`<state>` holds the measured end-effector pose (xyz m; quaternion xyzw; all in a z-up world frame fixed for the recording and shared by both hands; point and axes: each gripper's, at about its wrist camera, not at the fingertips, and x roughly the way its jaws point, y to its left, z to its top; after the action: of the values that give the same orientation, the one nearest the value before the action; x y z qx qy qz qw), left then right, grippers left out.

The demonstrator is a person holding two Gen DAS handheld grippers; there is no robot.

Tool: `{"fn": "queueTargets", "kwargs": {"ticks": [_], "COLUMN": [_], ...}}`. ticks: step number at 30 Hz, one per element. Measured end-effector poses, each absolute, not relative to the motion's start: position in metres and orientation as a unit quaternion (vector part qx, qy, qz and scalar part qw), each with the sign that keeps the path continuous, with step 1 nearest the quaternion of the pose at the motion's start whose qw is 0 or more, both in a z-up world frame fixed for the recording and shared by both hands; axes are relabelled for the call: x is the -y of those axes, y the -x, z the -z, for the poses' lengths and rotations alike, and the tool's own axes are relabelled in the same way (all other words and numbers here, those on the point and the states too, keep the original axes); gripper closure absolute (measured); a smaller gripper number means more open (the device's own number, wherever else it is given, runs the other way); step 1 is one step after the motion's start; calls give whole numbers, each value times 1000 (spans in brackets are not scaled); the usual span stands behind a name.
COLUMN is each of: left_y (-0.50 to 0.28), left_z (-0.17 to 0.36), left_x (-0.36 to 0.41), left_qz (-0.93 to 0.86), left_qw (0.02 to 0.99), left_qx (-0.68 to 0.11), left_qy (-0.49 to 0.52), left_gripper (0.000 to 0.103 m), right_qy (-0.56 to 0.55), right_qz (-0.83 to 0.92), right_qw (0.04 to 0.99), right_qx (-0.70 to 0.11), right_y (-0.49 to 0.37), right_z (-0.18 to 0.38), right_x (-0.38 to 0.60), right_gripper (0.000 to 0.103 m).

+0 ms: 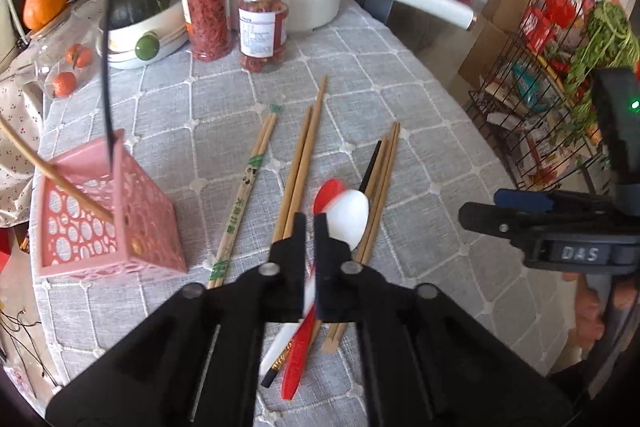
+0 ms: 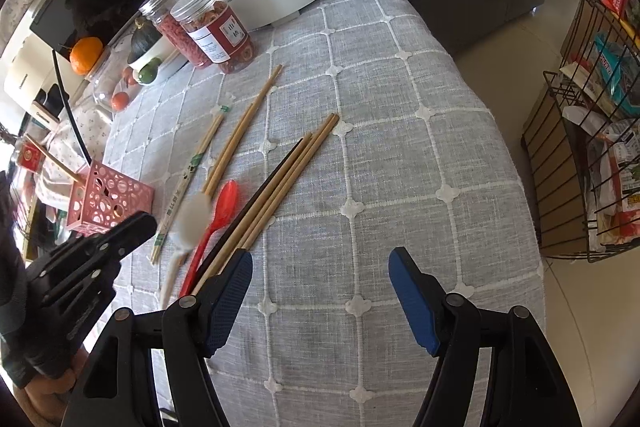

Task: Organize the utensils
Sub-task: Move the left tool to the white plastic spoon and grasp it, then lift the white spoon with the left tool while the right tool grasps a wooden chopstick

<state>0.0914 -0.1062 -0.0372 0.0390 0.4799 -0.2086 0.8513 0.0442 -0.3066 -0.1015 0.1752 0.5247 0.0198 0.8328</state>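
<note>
A: From the left wrist, how far had it got?
B: The left claw (image 1: 309, 227) was clamped on the white spoon (image 1: 347, 213); the pink holder (image 1: 106, 211) held only a stick or two, jars (image 1: 236, 21) standing behind.
A: And the right wrist?
B: The right claw (image 2: 320, 269) gaped empty over the counter (image 2: 400, 155); chopsticks (image 2: 280, 171) and red spoon (image 2: 218, 217) still lay loose.
</note>
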Motion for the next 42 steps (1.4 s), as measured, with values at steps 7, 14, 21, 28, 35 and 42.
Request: {"fn": "queueTargets", "kwargs": {"ticks": [7,14,21,28,35,42], "left_y": [-76,-88,-96,-110,-122,-118], "left_z": [27,54,76,95,105,83], "left_x": [75,106,163,197,199,174], "left_qz": [211,240,261,253,251,243], "left_qw": [869,843,822,806,789,815], "left_qx": [-448,-480,-488,-496,-526,-509], "left_qy": [-2,-51,-137,-201,-197,-133], "left_gripper": [101,68,58,58,60,93], "right_qy": [-186,-196,-189,-209,-219,-216], "right_qz": [-15,-11,3,13,12,9], "right_qw": [831,831,832,824,820,822], "right_qx": [-524,-520,-521,-527,-529,-527], "right_y": [-47,-46,-44,-41,-40,-40], "right_z": [102,100,104,114,116,114], "right_x": [300,303,324,350,358,353], "right_gripper": [31,31,31,31,31,31]}}
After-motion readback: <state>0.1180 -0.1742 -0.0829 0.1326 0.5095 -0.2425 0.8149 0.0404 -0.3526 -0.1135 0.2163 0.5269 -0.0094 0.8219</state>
